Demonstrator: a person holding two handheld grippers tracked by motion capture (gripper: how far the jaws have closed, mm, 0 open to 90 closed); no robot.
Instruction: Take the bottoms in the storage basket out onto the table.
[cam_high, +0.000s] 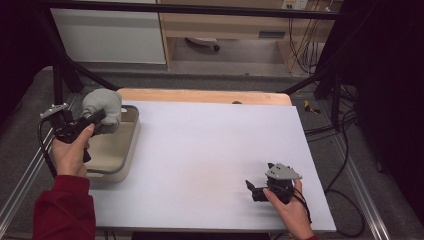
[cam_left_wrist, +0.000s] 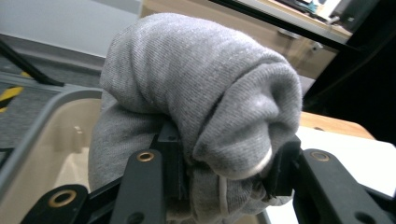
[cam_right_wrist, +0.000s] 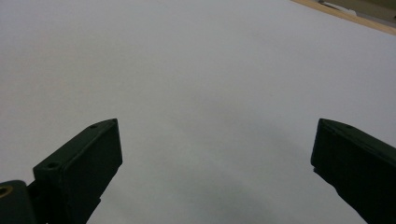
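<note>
- Left claw (cam_high: 95, 119): its two black jaws are pressed onto a rolled bundle of grey knitted fabric (cam_high: 103, 108), which is pinched near its lower fold; in the left gripper view the bundle (cam_left_wrist: 196, 102) is seen bulging above and between the jaws, a pale hem edge showing at the pinch.
- Position of the bundle: it is held aloft, clear of any surface, over the far end of a shallow beige rectangular plastic tray with a grey rim (cam_high: 127, 150).
- Step in hand, as judged: the bundle is being carried either into or out of the tray; which of the two cannot be told.
- Next move, as judged: if placement is meant, the bundle should be lowered inside the rim before the jaws are parted, since a loose roll may unfurl or catch on the rim.
- Tray contents: the visible floor of the tray (cam_left_wrist: 42, 158) is seen bare; the part beneath the bundle is hidden.
- Right claw (cam_high: 255, 191): its jaws are spread wide with nothing between them, and it is held low over the white sheet-covered table (cam_high: 215, 150), well apart from tray and bundle.
- Right gripper view: plain white table surface (cam_right_wrist: 196, 84) is seen between the spread jaws.
</note>
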